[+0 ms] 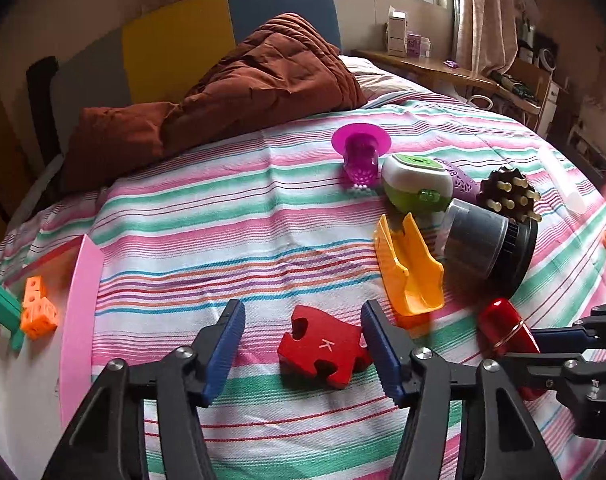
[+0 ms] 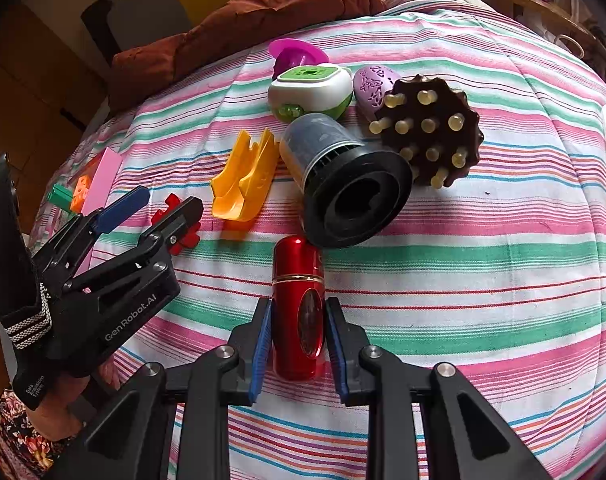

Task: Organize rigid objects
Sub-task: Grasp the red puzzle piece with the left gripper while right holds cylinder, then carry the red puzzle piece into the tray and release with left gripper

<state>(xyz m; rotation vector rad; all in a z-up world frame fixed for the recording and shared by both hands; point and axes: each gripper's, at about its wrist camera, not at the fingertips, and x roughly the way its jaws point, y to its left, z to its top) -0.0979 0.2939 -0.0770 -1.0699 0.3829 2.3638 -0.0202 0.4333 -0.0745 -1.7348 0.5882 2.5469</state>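
A red puzzle piece (image 1: pixel 323 350) marked K lies flat on the striped bedspread (image 1: pixel 223 220). My left gripper (image 1: pixel 303 312) is open around it: the right pad touches its edge, the left pad stands off with a gap. In the right wrist view the left gripper (image 2: pixel 169 202) reaches in from the left over that piece (image 2: pixel 183 238). My right gripper (image 2: pixel 299 304) is shut on a red metallic cylinder (image 2: pixel 299 280), which lies lengthwise on the bed. That cylinder (image 1: pixel 503 328) also shows at the lower right of the left wrist view.
Beyond lie a yellow plastic piece (image 1: pixel 411 268), a black cylindrical container (image 1: pixel 483 240), a green-white gadget (image 1: pixel 417 184), a magenta piece (image 1: pixel 359 152), a purple egg (image 2: pixel 373 84) and a brown pegged brush (image 1: pixel 507 192). Left: pink board (image 1: pixel 81 320), orange cubes (image 1: pixel 37 308). A brown duvet (image 1: pixel 243 80) lies behind.
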